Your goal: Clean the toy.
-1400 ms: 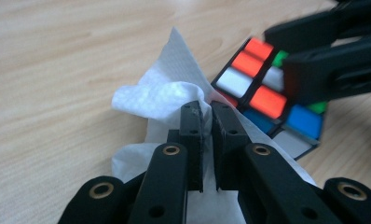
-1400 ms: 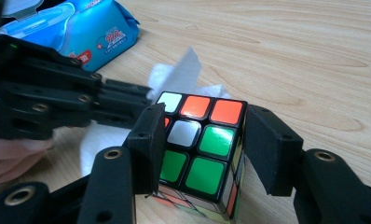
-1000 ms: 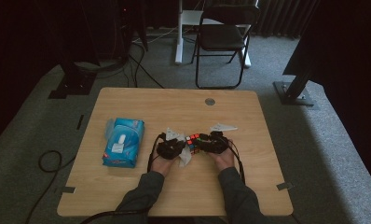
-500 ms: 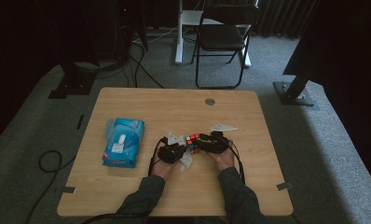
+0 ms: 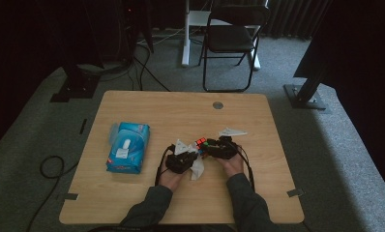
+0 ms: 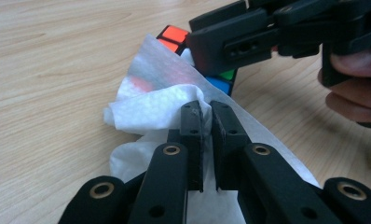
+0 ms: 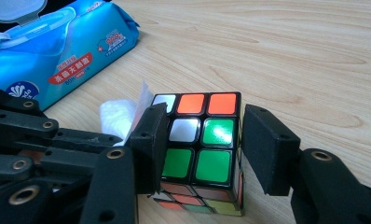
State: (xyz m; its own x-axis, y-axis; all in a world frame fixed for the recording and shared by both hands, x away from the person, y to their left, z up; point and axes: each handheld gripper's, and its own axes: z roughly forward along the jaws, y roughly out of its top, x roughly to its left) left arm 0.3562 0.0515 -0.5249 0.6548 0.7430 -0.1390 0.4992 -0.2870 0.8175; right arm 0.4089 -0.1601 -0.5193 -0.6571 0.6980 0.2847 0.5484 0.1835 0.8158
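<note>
1. High view: on the pale wooden table [image 5: 132,203] the person's two hands meet near the middle. The left gripper [image 5: 181,162] carries a white wipe [image 5: 198,168]; the right gripper [image 5: 223,148] sits at a puzzle cube [image 5: 200,143]. A blue pack of wet wipes [image 5: 127,147] lies well to the left, and a second crumpled white tissue [image 5: 231,131] lies just beyond the right hand.

2. Left gripper view: its jaws are pressed together on a fold of the thin, dimpled wipe [image 6: 160,100], which drapes against the cube [image 6: 174,36]. The step looks like wiping the cube; next the cloth must be rubbed across a face.

3. Right gripper view: the flat black jaws bracket the glossy, square-tiled cube [image 7: 202,140] on both sides, seemingly clamping it steady on the table. The soft plastic pack [image 7: 62,51] has its lid flipped up.
</note>
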